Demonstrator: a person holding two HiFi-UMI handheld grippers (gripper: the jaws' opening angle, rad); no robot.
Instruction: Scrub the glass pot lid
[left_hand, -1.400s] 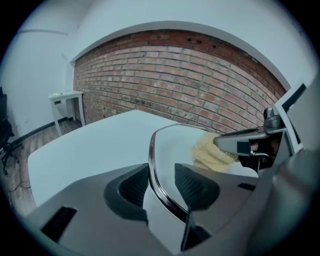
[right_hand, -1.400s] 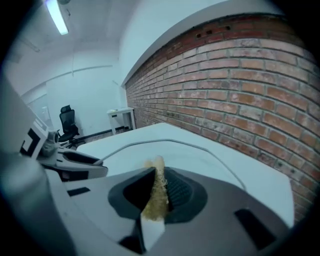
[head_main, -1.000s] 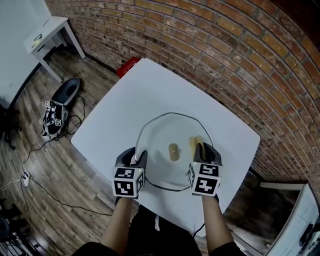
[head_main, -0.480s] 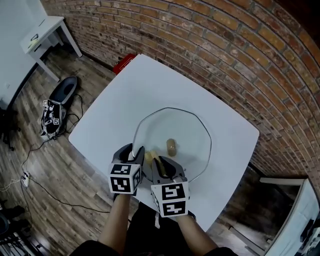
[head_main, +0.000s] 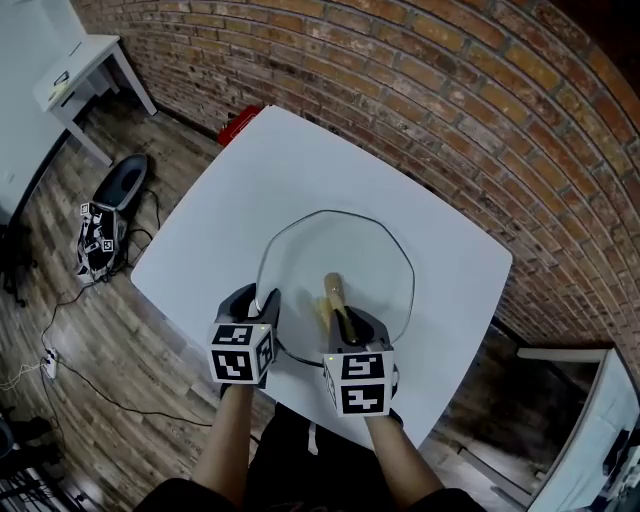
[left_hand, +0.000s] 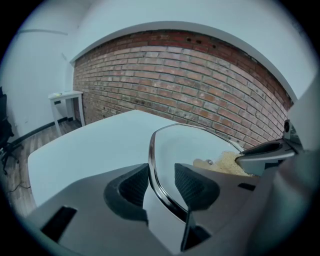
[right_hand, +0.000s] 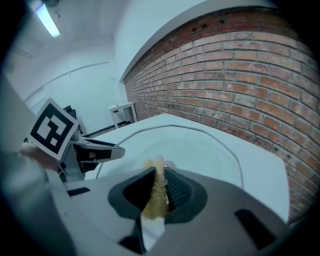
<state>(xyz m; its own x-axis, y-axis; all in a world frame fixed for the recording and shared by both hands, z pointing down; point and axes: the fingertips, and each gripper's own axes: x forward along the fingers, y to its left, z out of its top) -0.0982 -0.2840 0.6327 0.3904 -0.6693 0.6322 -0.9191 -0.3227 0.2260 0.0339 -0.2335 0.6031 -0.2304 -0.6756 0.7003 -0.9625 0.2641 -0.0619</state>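
A white counter (head_main: 250, 190) is spreading out under and ahead of the left gripper (head_main: 255, 298) and the right gripper (head_main: 345, 318). A brick wall (head_main: 420, 90) is running beyond it, ahead of both grippers and round past the right gripper's right side. A wood floor (head_main: 80, 330) is showing to the left of the left gripper. On it, well off to that gripper's left, a black bag (head_main: 125, 180) is lying, with a marker-covered device (head_main: 97, 240) just beside it and thin cables (head_main: 90, 385) trailing back toward the person. Farther ahead and left, a small white table (head_main: 75, 75) is standing. A red box (head_main: 240, 125) is sitting on the floor at the counter's far corner. A white cabinet (head_main: 590, 440) is standing well off to the right gripper's right.
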